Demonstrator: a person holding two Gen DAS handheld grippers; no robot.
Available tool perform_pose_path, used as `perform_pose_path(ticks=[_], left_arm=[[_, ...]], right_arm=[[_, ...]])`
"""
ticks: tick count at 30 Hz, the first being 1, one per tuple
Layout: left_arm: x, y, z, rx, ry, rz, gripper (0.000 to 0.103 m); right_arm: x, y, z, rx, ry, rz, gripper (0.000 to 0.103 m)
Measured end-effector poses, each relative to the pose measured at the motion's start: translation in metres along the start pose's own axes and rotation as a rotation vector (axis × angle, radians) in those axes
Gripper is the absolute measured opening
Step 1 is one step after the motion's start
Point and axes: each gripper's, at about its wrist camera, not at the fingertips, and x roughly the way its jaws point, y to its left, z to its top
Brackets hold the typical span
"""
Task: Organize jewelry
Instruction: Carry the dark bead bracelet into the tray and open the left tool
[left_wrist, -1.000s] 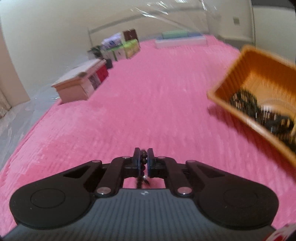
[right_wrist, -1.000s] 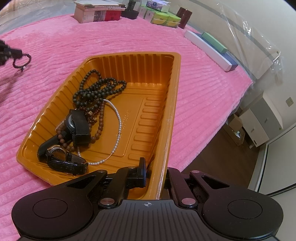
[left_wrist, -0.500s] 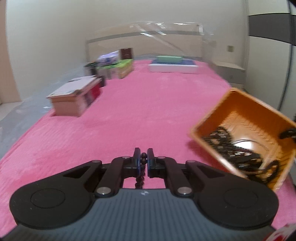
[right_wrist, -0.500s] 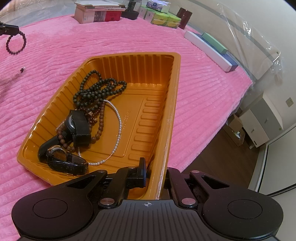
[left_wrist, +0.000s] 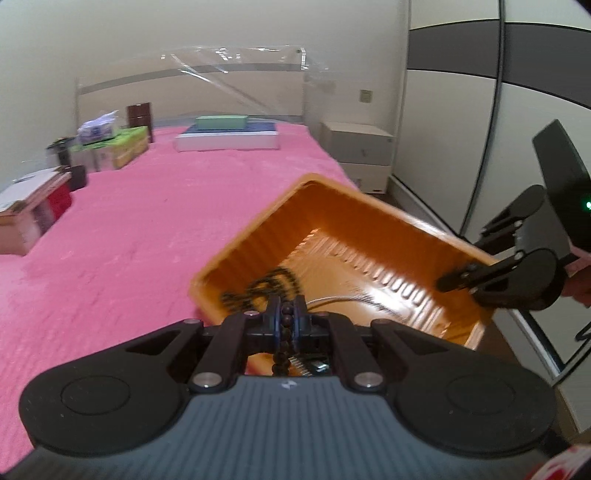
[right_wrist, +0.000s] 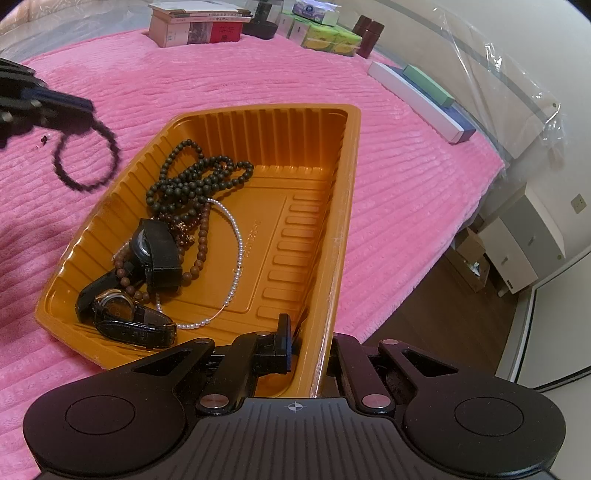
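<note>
Dark bead bracelet (right_wrist: 86, 157) beside jewelry-filled orange tray (right_wrist: 314, 155)

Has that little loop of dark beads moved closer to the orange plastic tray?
Yes. In the right wrist view the dark bead bracelet, held by the left tongs, has swung from the far left edge toward the orange plastic tray, which stayed put.

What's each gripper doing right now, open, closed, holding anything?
Left gripper: closed on the dark bead bracelet.
Right gripper: closed on the orange tray wall.

One tray (right_wrist: 343, 192), two watches (right_wrist: 129, 317), four bead strands (right_wrist: 192, 177).
</note>
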Motion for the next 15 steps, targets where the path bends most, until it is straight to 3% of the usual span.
perform_pose_path(ticks=[12, 14, 15], left_arm=[[0.039, -0.044, 0.013, 0.076, 0.021, -0.044, 0.007], [0.042, -0.047, 0.013, 0.067, 0.026, -0.056, 0.021], [0.041, -0.048, 0.012, 0.058, 0.023, -0.067, 0.024]], right_arm=[[0.001, 0.001, -0.001, 0.004, -0.001, 0.003, 0.004], [0.001, 0.001, -0.001, 0.006, -0.001, 0.004, 0.004], [0.001, 0.0, -0.001, 0.007, 0.0, 0.005, 0.004]])
